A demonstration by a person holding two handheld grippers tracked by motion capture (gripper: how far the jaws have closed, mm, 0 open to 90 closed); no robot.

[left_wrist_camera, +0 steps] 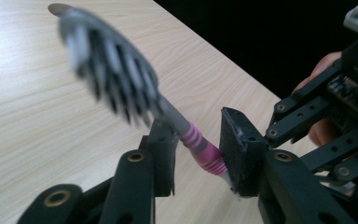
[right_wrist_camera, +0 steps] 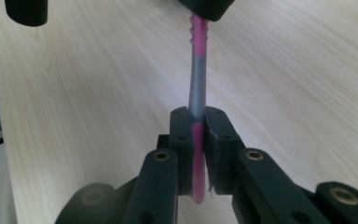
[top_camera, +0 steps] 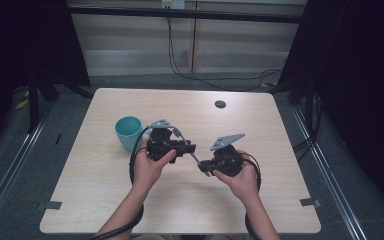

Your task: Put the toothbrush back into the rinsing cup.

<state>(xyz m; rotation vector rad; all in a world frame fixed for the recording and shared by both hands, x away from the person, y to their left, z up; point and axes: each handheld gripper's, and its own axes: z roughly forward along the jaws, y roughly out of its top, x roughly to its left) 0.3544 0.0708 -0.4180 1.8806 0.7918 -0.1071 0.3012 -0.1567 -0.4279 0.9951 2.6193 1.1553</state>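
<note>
— Pink handle first: where does the toothbrush (right_wrist_camera: 198, 140) sit in your right gripper (right_wrist_camera: 198, 140)?

— Your right jaws are clamped flat on its pink tail end, and the grey shaft runs straight out ahead of them toward your other hand.

— And your left gripper (left_wrist_camera: 200, 154)?

— Its jaws stand either side of the ribbed pink neck. The neck rests against the right-hand pad (left_wrist_camera: 235, 144); on the other side you can still see a little slack, so whether the grip is firm I cannot tell. The bristle head sticks out beyond them, blurred.

— Which way does the long axis lie?

— From the high view, the toothbrush (top_camera: 196, 158) bridges the two grippers, raised off the table, slanting from your right gripper (top_camera: 203, 165) up and left to your left gripper (top_camera: 190, 148). Your left holds nearer the head, your right the tail. My guess is a handover, so the left grip should be sure before the right lets go.

— What's around you?

— Pale wood table (top_camera: 260, 125), a teal cup (top_camera: 128, 131) just beyond your left hand (top_camera: 147, 167), a small dark disc (top_camera: 220, 104) farther back. Grey floor, dark curtains, cables behind.
</note>
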